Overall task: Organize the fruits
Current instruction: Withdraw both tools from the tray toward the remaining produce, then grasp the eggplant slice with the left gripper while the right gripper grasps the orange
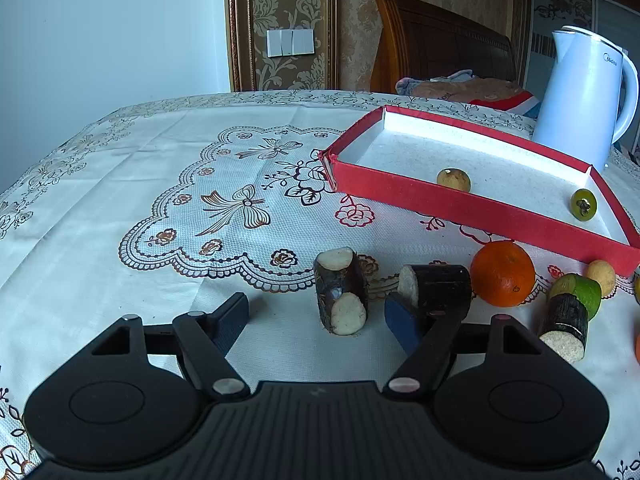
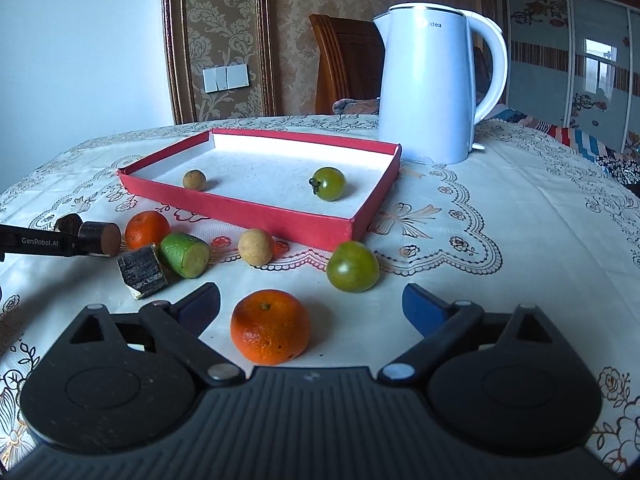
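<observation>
Fruits lie on the patterned tablecloth [image 2: 520, 184] and inside a red tray [image 2: 280, 220] with a white floor. Between the wide-open fingers of the right gripper [image 2: 312, 304] rests an orange tangerine [image 2: 270, 326], round with a small green stem mark; the pads do not touch it. Just beyond the fingertips sits a green tomato [image 2: 353, 266], and further left a pale round longan [image 2: 256, 247], a cut green piece [image 2: 185, 255] and a dark sugarcane piece [image 2: 142, 270]. In the tray lie one small longan [image 2: 194, 180] and one green tomato with stem [image 2: 329, 183]. The left gripper [image 1: 318, 314] is also open and holds nothing: a short sugarcane segment [image 1: 341, 290], dark skin with pale cut ends, stands between its fingers, and a second segment [image 1: 438, 288] lies just behind the right finger [image 1: 402, 322]. A white kettle [image 2: 432, 88] stands behind the tray.
</observation>
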`<state>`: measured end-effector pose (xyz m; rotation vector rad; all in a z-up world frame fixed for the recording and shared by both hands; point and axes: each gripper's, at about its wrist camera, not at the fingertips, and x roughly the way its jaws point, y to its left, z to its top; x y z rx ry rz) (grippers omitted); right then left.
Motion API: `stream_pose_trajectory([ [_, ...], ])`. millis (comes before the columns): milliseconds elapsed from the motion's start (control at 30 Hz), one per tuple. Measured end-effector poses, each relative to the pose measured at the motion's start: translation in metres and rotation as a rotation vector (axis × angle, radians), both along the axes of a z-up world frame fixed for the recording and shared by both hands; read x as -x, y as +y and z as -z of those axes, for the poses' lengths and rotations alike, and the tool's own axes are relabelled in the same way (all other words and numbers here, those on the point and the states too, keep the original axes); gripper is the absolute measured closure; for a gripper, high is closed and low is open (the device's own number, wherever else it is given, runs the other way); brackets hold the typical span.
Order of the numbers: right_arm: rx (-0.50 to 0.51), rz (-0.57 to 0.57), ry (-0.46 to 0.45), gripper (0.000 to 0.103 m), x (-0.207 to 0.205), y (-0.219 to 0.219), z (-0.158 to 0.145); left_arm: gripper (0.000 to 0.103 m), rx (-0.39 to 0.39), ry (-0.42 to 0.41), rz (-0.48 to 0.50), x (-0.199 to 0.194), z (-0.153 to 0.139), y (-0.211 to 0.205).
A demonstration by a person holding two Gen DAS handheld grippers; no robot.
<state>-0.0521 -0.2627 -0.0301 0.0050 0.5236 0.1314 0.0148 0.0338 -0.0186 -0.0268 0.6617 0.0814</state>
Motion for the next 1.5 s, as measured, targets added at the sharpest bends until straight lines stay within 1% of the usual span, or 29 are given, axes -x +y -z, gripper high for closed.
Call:
stream_pose_trajectory([
  [133, 0.002, -0.002, 0.001, 0.008, 0.000, 0.000, 0.000, 0.028, -0.001, 0.000, 0.000, 0.000, 0.000, 0.000],
  [233, 0.006, -0.007, 0.003, 0.013, 0.000, 0.001, 0.000, 0.028, -0.001, 0.000, 0.000, 0.000, 0.000, 0.000],
  [333, 0.002, -0.008, 0.002, 0.015, 0.000, 0.000, 0.000, 0.028, -0.001, 0.000, 0.000, 0.000, 0.000, 0.000],
  [433, 0.004, -0.019, 0.006, 0.020, 0.000, 0.000, 0.000, 0.028, -0.001, 0.000, 0.000, 0.000, 0.000, 0.000],
  [667, 0.009, -0.032, 0.002, 0.020, 0.005, 0.002, 0.000, 0.028, -0.001, 0.000, 0.000, 0.000, 0.000, 0.000],
  [867, 0.004, -0.035, 0.019, 0.020, 0.003, 0.002, 0.001, 0.028, -0.001, 0.000, 0.000, 0.000, 0.000, 0.000],
  [1033, 0.032, -0.051, 0.023, 0.020, 0.003, 0.007, 0.002, 0.028, 0.001, -0.002, 0.001, 0.000, 0.000, 0.001],
  [1167, 0.047, -0.072, 0.048, 0.020, -0.001, 0.011, 0.004, 0.028, 0.009, -0.008, 0.001, 0.000, -0.002, 0.002],
  [1367, 0.017, -0.081, 0.081, 0.021, -0.006, 0.008, 0.006, 0.029, 0.008, -0.011, 0.010, 0.000, -0.001, 0.001],
  [1500, 0.001, -0.081, 0.085, 0.020, -0.006, 0.006, 0.006, 0.029, 0.017, -0.020, 0.008, 0.000, -0.002, 0.002],
])
